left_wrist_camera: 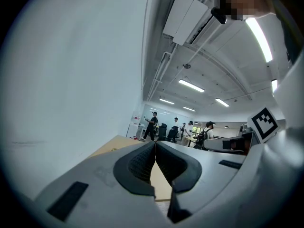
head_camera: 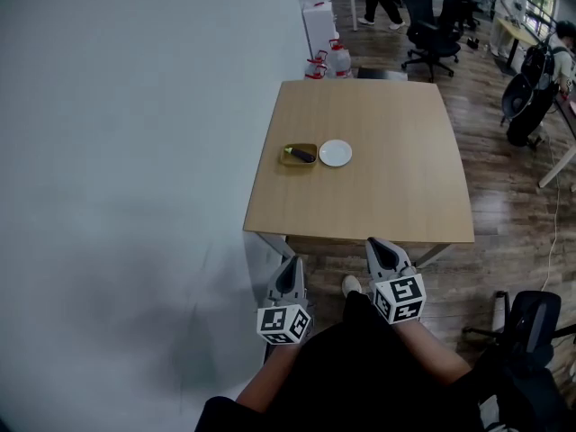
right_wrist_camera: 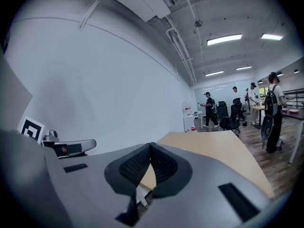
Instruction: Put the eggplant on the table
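A dark eggplant (head_camera: 301, 155) lies in a small yellow tray (head_camera: 289, 162) on the left part of a square wooden table (head_camera: 378, 196). A white plate (head_camera: 336, 153) sits just right of the tray. Both grippers hang in front of the table's near edge, well short of the tray. My left gripper (head_camera: 290, 265) has its jaws together with nothing between them, as the left gripper view (left_wrist_camera: 155, 144) shows. My right gripper (head_camera: 375, 244) is likewise shut and empty, its pads meeting in the right gripper view (right_wrist_camera: 151, 145), where the tabletop (right_wrist_camera: 213, 148) stretches ahead.
A white wall (head_camera: 135, 151) runs along the table's left side. Red-capped water jugs (head_camera: 337, 58) stand past the far edge. Office chairs (head_camera: 432, 34) and people are at the back. A black chair (head_camera: 531, 322) and a white bottle (head_camera: 499, 309) stand at the lower right.
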Motion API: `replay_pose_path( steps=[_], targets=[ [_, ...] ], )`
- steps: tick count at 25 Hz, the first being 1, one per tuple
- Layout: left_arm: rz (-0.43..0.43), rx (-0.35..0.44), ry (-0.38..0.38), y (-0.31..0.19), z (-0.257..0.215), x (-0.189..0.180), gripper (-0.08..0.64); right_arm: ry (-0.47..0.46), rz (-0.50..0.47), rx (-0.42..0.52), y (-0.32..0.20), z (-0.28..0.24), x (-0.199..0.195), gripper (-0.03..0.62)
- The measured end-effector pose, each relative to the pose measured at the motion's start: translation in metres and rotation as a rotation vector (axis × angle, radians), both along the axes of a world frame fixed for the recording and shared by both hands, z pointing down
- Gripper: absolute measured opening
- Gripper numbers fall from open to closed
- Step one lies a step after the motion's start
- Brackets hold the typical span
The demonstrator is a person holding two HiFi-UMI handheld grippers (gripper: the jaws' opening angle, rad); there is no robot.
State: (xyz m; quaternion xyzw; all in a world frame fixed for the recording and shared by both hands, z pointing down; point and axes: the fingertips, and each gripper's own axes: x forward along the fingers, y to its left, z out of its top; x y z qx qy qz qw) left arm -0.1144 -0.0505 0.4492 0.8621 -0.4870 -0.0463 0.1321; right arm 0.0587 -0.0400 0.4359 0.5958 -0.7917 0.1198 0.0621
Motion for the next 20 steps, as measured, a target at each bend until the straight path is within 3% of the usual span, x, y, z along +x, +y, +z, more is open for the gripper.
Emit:
replay_pose_path(
  steps=[20],
  targets=[
    [0.013,0.01,-0.011,-0.016,-0.003,0.009,0.015,0.043,-0.025,-0.001,-0.008,0.004,-0.007,0.06]
  ],
)
